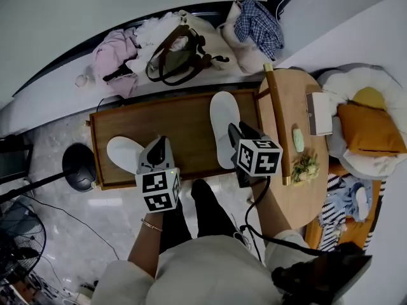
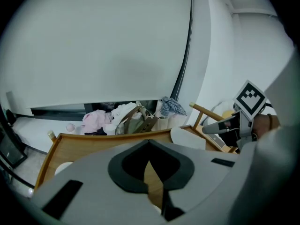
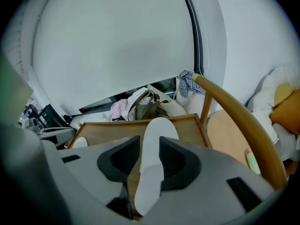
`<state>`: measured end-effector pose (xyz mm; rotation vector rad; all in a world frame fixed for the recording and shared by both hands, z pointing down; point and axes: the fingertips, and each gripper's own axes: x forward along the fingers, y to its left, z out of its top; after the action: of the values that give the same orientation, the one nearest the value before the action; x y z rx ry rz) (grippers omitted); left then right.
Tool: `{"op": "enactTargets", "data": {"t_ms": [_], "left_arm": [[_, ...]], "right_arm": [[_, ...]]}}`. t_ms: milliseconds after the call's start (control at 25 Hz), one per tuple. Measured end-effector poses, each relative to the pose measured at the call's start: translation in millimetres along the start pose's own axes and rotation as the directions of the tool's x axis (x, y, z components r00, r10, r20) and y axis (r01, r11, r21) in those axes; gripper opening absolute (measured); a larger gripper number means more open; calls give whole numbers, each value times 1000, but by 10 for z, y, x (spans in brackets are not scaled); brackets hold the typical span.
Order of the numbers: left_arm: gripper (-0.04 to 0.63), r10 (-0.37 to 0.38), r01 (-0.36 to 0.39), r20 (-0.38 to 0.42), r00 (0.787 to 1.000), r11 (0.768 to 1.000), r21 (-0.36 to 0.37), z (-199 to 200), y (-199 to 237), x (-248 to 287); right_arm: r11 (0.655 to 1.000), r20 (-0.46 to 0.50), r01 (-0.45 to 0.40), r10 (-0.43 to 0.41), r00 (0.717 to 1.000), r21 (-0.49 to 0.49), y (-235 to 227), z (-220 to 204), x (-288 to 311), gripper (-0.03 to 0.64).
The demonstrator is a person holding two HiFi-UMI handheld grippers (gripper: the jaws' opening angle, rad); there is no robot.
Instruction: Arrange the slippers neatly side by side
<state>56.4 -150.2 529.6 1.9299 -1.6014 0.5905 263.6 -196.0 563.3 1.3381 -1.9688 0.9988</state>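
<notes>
Right gripper [image 3: 150,150]: jaws spread wide, pads pressing on nothing, poised over the near end of the first white slipper [image 3: 157,135]. Slipper visible lengthwise through the gap, lying flat on the wooden tray [image 3: 105,131]. Left gripper [image 2: 149,159]: jaws drawn together at the tips, holding nothing, only bare tray wood in the thin wedge between them. Second white slipper [image 1: 123,152] just beyond and to the left of the left gripper, near the tray's left end, well apart from the first. Slippers not yet side by side.
</notes>
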Motion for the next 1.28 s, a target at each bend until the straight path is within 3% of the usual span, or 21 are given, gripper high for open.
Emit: {"op": "enactTargets", "data": {"t_ms": [320, 680, 1000, 1280], "left_arm": [[5, 64, -62, 72, 995, 998, -31, 173, 362, -514], [5, 186, -175, 146, 972, 981, -88, 184, 922, -1054], [5, 326, -299, 121, 938, 934, -196, -183, 1490, -1470], [5, 419, -380, 76, 905, 875, -299, -556, 1831, -1732]], "right_arm": [[998, 42, -52, 53, 998, -22, 522, 82, -296, 143], [981, 45, -159, 165, 985, -114, 1285, 157, -287, 143], [928, -60, -291, 285, 957, -235, 2095, -3, -40, 143], [841, -177, -419, 380, 908, -343, 2696, -215, 148, 143]]}}
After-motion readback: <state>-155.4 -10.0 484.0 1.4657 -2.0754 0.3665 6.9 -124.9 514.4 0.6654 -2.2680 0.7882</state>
